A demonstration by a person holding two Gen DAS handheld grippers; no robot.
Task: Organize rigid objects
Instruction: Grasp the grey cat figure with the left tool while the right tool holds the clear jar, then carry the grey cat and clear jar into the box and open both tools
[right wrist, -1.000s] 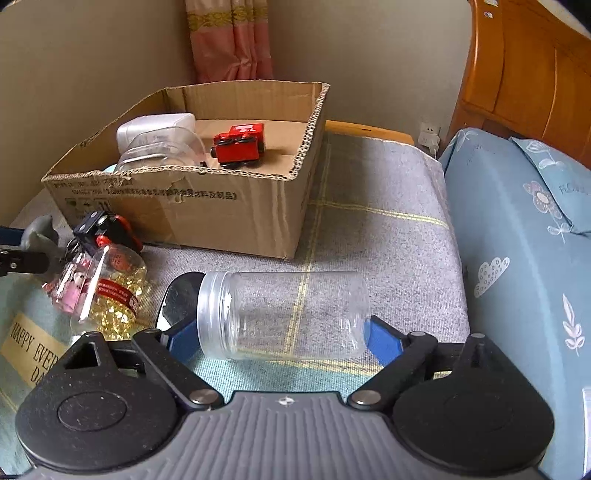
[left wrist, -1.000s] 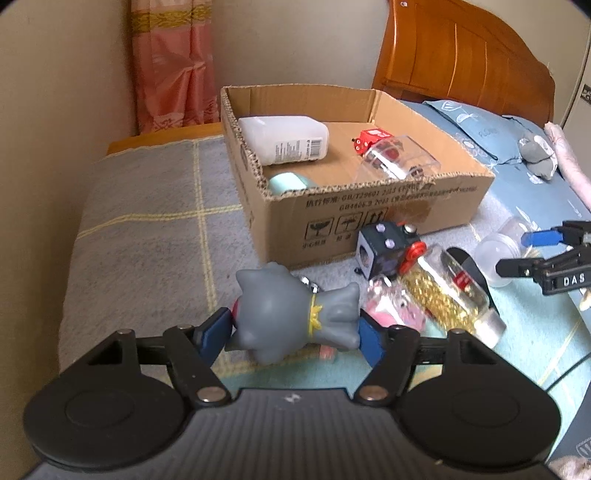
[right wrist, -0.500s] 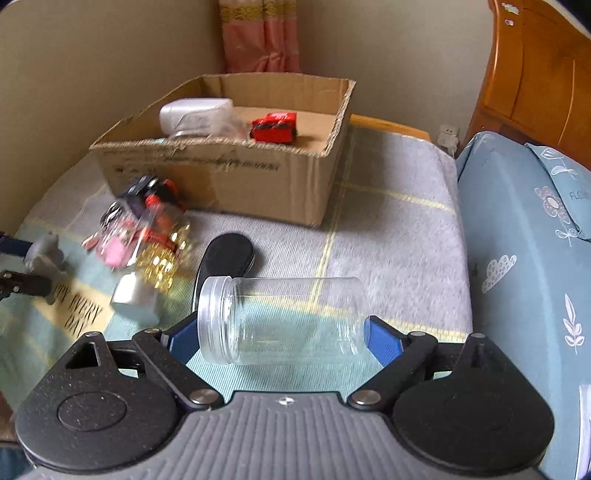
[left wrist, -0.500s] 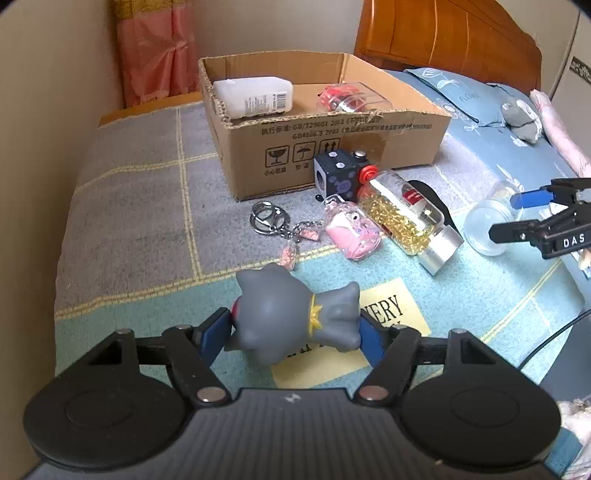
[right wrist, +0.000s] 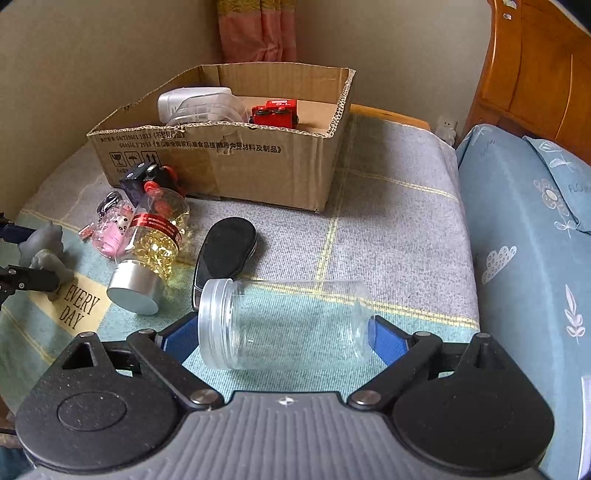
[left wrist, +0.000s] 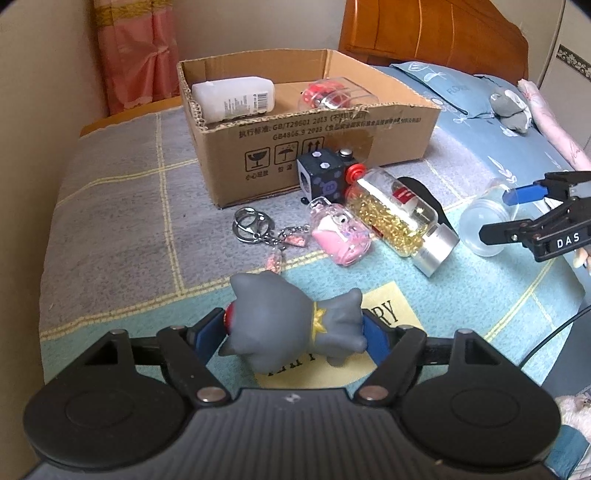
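A grey cat figure [left wrist: 291, 328] rests on the teal blanket between the blue pads of my left gripper [left wrist: 291, 332]. Its jaws are opening and the pads no longer seem to press it. A clear empty jar [right wrist: 284, 325] lies tilted on its side between the pads of my right gripper [right wrist: 284, 332], whose jaws are opening too. The left wrist view shows that jar [left wrist: 484, 229] and my right gripper [left wrist: 506, 214] at the right. The cardboard box [left wrist: 332, 147] behind holds a white bottle [left wrist: 232, 99], a red toy car [right wrist: 275, 112] and a clear container [left wrist: 340, 96].
In front of the box lie a black cube [left wrist: 321, 177], a bottle of gold capsules [left wrist: 395, 218], a pink keychain [left wrist: 340, 236] with rings, and a black oval case [right wrist: 227, 247]. A blue pillow [right wrist: 535, 221] and wooden headboard [left wrist: 424, 33] bound the right; a wall runs along the left.
Both grippers have drawn back from the box. Their jaws stand a little wider. The jar, held level before, now lies tilted on the blanket, and the cat figure sits lower.
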